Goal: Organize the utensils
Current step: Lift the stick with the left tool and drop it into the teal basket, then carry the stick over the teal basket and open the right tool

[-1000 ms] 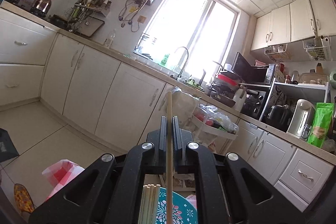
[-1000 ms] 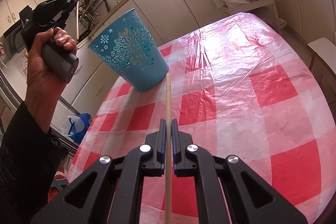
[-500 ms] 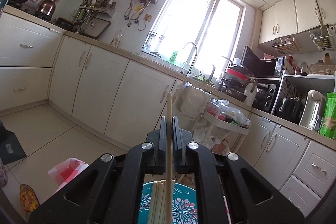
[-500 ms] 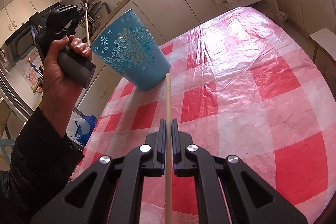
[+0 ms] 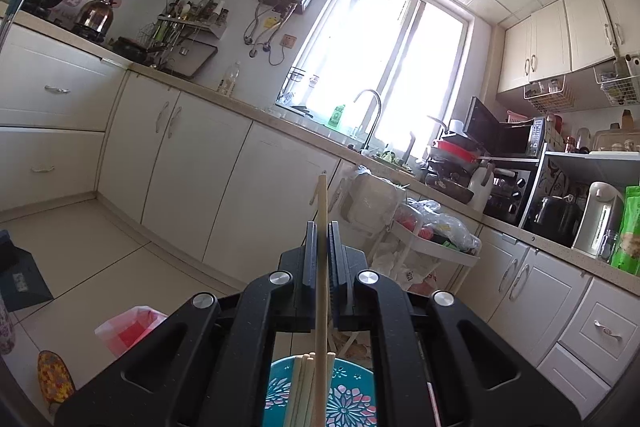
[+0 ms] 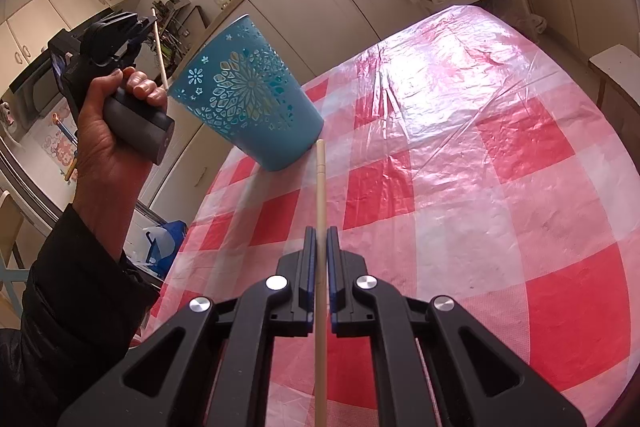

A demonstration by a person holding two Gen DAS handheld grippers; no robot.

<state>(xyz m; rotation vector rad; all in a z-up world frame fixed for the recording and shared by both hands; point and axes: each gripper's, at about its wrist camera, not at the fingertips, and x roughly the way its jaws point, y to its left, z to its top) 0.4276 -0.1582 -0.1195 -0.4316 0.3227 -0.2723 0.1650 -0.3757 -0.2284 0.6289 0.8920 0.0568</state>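
We hold one chopstick [image 5: 322,227] in our left gripper [image 5: 321,247], clamped above the blue cup [image 6: 248,95], apparently over its mouth; our right gripper [image 6: 320,251] pinches another chopstick [image 6: 320,195]. Next: lower, release.

Daylight only, as far as we can tell. In the left wrist view the window [image 5: 384,67] is blown out to white, with no detail in the panes, and it throws a haze over the tap [image 5: 370,119] and sill. Cabinets [image 5: 192,167] read evenly lit; the floor [image 5: 80,251] is soft and pale. In the right wrist view we note broad glare on the plastic tablecloth [image 6: 460,115], washing the red checks pink at the far end. Both frames show strong fisheye bending and dark vignetted corners. Focus is sharp mid-frame; edges soften slightly.
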